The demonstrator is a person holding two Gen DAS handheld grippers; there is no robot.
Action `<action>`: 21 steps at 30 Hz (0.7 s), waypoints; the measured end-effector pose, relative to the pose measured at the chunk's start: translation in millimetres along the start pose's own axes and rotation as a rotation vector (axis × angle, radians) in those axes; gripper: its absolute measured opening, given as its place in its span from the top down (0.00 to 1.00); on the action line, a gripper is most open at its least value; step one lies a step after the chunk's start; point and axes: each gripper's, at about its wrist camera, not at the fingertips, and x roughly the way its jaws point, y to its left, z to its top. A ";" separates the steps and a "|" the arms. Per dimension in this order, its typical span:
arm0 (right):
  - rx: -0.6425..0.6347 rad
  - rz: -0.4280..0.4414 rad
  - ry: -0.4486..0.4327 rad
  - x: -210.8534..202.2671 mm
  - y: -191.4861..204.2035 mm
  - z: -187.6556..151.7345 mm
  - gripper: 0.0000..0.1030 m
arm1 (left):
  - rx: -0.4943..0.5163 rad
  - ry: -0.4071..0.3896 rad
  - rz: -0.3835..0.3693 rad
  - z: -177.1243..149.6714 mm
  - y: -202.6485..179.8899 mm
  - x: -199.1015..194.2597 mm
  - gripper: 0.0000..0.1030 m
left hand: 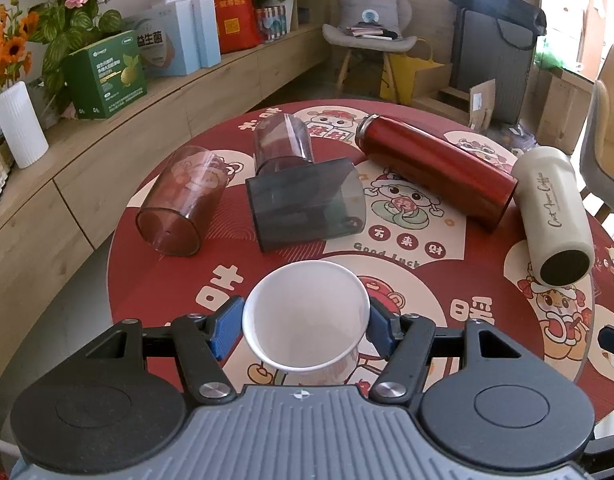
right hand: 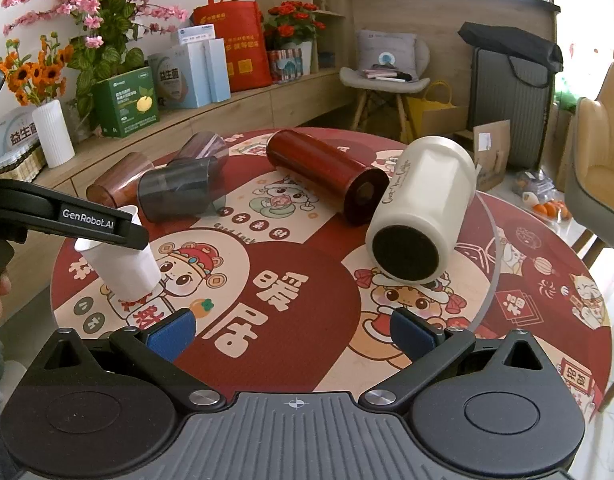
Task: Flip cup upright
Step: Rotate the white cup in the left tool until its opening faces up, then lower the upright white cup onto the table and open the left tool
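Observation:
A white paper cup (left hand: pixel 305 316) sits between the blue pads of my left gripper (left hand: pixel 305 322), mouth up and tilted, its base near the round red table (left hand: pixel 447 312). The left gripper is shut on it. In the right wrist view the cup (right hand: pixel 121 266) shows at the left, leaning, with the left gripper's black finger (right hand: pixel 87 220) across it. My right gripper (right hand: pixel 293 334) is open and empty above the table's front. Other cups lie on their sides: a cream tumbler (left hand: pixel 555 216), a red flask (left hand: pixel 435 168), a dark grey cup (left hand: pixel 305 202), a brown clear cup (left hand: pixel 179 200) and another clear cup (left hand: pixel 283 142).
A wooden shelf (left hand: pixel 107 132) with boxes, flowers and a white vase (left hand: pixel 19 124) runs along the left. A grey chair (left hand: pixel 367 40), a yellow bag and a suitcase stand behind the table. A beige chair (right hand: pixel 599 168) is at the right.

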 end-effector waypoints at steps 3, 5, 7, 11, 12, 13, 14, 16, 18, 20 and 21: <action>0.000 0.000 0.000 0.1 0.0 0.0 0.00 | -0.009 0.005 -0.009 1.1 0.9 0.9 0.34; 0.000 -0.001 -0.001 0.0 -0.2 0.1 0.00 | -0.038 0.014 -0.049 2.0 4.5 0.8 0.29; 0.002 0.000 -0.003 -0.1 -0.5 -0.1 0.00 | -0.058 0.006 -0.067 2.2 6.1 -0.5 0.17; 0.002 0.000 -0.004 -0.2 -0.8 -0.3 0.00 | -0.033 -0.019 -0.046 3.3 2.4 -4.4 0.13; 0.002 0.001 -0.004 -0.3 -0.8 -0.2 0.00 | -0.034 -0.019 -0.044 3.8 1.8 -4.1 0.12; 0.002 0.001 -0.004 -0.2 -0.9 -0.1 0.00 | -0.036 -0.018 -0.043 3.9 2.1 -4.0 0.11; 0.003 0.000 -0.004 -0.3 -0.8 -0.2 0.00 | -0.038 -0.018 -0.041 3.9 2.5 -4.2 0.11; 0.003 0.001 -0.006 -0.5 -1.0 0.1 0.00 | -0.038 -0.020 -0.036 4.4 3.4 -4.6 0.09; 0.003 0.000 -0.005 -0.4 -0.9 0.1 0.00 | -0.034 -0.028 -0.034 4.4 4.0 -7.4 0.06; 0.004 -0.001 -0.004 -0.5 -1.0 0.0 0.00 | -0.022 -0.038 -0.028 4.8 3.8 -10.7 0.05; 0.006 -0.002 -0.002 -1.2 -1.3 -0.1 0.00 | -0.015 -0.039 -0.023 5.1 3.7 -12.6 0.05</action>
